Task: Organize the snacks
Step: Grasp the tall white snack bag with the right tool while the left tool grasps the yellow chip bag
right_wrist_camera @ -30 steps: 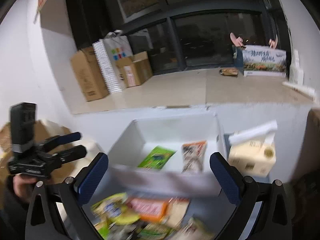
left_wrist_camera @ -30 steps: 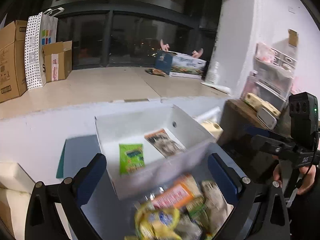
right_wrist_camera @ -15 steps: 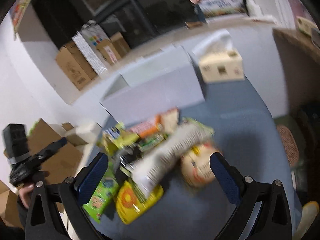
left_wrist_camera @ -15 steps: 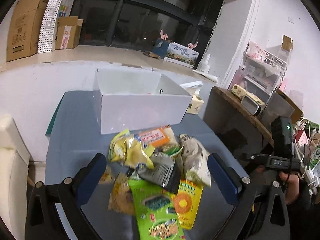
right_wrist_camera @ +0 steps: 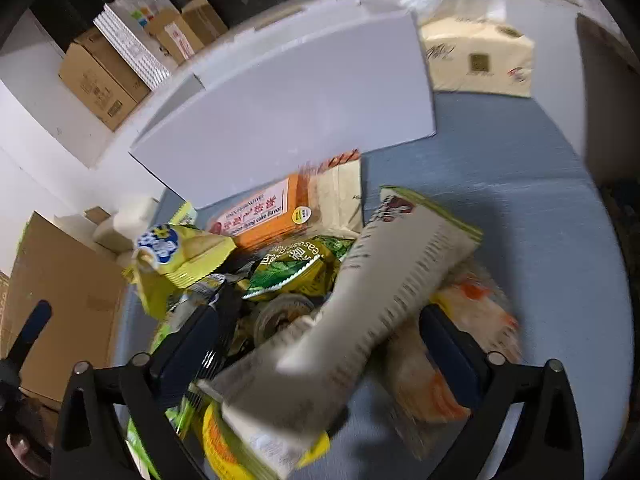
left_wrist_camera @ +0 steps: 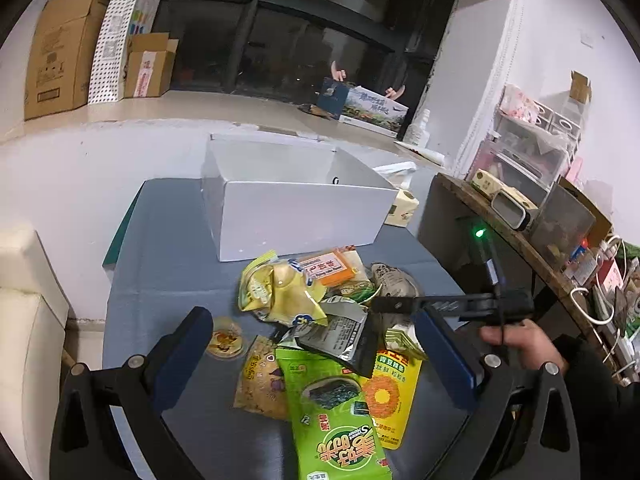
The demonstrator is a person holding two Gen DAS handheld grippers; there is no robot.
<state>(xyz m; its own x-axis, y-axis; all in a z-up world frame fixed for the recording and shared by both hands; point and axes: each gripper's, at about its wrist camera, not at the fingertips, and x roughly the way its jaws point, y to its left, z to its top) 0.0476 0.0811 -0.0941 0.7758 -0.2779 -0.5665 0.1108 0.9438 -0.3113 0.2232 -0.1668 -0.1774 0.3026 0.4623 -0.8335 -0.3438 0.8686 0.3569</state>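
Note:
A heap of snack packets lies on the grey-blue table in front of a white box. It holds a yellow bag, an orange cake packet, a long green seaweed packet, a black-silver sachet and a long beige packet. My left gripper is open above the near side of the heap. My right gripper is open low over the beige packet; it also shows in the left wrist view.
A tissue box stands right of the white box. A dark wooden shelf with clutter is at the right. Cardboard boxes sit on the window ledge. A white cushion is at the left.
Both grippers have pulled back from the white box and dropped toward the heap. The right gripper has come close over the beige packet. Both stay open.

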